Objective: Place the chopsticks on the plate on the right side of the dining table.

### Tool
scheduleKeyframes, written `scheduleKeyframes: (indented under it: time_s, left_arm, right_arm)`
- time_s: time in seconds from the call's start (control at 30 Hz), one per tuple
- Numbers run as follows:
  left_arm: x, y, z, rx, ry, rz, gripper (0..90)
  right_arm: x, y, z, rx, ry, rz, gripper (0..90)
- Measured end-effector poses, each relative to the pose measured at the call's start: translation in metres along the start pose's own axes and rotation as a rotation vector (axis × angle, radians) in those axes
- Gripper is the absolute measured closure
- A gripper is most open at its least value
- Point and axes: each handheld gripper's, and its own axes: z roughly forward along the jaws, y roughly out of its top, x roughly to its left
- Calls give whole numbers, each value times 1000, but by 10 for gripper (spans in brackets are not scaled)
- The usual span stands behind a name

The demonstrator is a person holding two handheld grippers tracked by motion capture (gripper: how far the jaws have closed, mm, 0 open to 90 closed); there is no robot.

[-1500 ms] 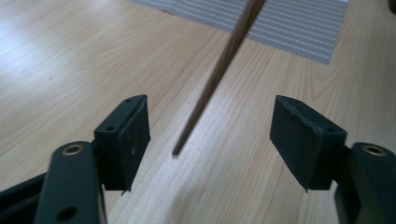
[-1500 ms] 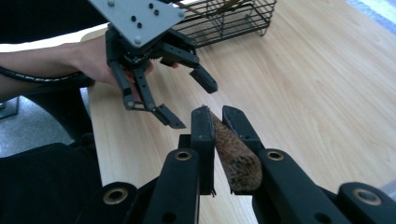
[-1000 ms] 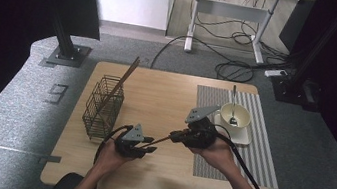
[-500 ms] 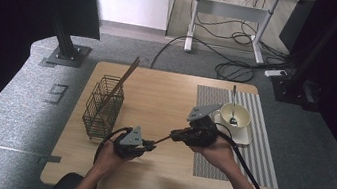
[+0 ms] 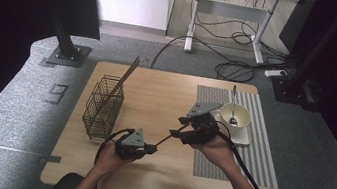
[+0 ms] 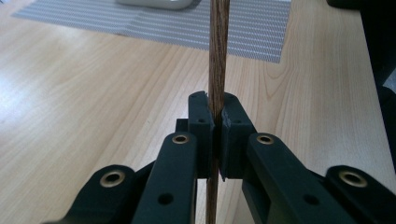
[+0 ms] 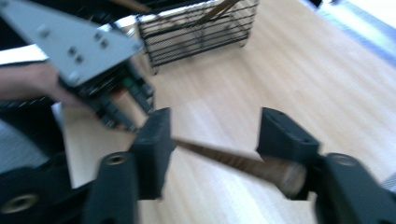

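Left gripper clamps a wooden chopstick low over the tabletop, while the right gripper, jaws spread, straddles its other end.

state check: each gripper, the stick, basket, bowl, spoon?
left gripper: shut on the stick
right gripper: open, jaws either side of the stick's end
stick: off the table, running between the grippers
basket: upright, another long stick leaning in it
bowl: upright on a white tray
spoon: in the bowl, handle over the rim
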Motion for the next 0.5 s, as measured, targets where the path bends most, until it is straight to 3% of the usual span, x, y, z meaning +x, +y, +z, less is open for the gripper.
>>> scheduleKeyframes:
  time_s: [0.1, 0.2, 0.5]
  left_arm:
    - [0, 0, 2, 16, -9, 1, 853]
    - [0, -1, 3, 26, -17, 3, 852]
    - [3, -3, -1, -5, -56, -24, 853]
  right_arm:
    - [-1, 2, 4, -8, -57, 6, 301]
    - [0, 2, 9, 6, -125, -23, 268]
    - [-8, -7, 3, 41, -226, -44, 245]
